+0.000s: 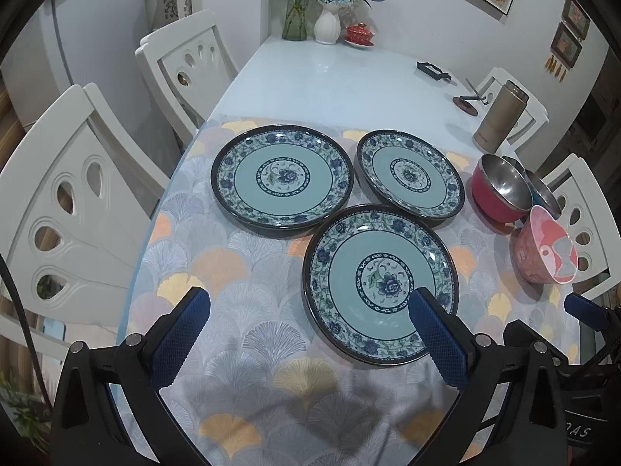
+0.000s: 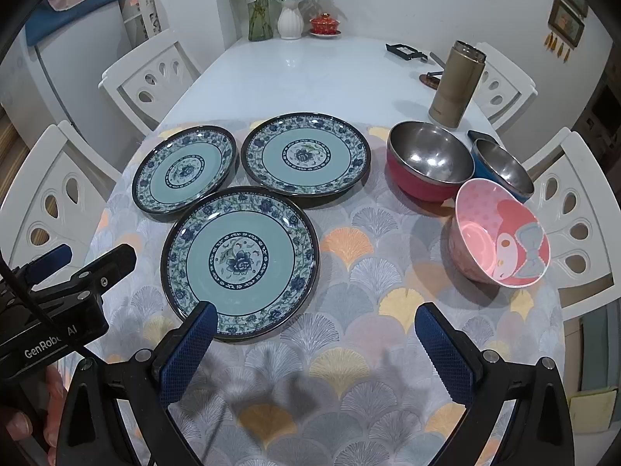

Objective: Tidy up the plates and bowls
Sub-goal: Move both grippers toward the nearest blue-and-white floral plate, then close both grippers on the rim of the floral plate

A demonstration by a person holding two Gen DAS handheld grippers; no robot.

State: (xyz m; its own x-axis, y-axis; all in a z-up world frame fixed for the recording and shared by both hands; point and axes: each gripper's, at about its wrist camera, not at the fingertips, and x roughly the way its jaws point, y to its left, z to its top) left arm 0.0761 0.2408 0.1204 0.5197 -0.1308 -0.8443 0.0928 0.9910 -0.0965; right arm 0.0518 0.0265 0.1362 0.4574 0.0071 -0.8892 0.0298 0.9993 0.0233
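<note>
Three blue-patterned plates lie flat on the fan-print cloth (image 2: pixel 349 256) in a triangle: the near plate (image 2: pixel 240 262) in front, the far left plate (image 2: pixel 184 173) and the far right plate (image 2: pixel 306 155) behind it, their rims close together or just touching. To their right sit the bowls: a red bowl (image 2: pixel 429 163), a blue bowl (image 2: pixel 500 167) behind it, and a pink bowl (image 2: pixel 500 233) nearest, tilted toward the camera. Both grippers hover above the near edge of the table, their fingers spread wide and holding nothing. The left gripper (image 1: pixel 310 310) points so that the near plate lies just ahead and slightly right, under its right finger. The right gripper (image 2: pixel 314 324) has that plate ahead to its left and the pink bowl ahead to its right. Being round, the plate offers no preferred axis; its near rim is the closest hold, and the left gripper looks better placed for it, leaving the bowls to the right.
</note>
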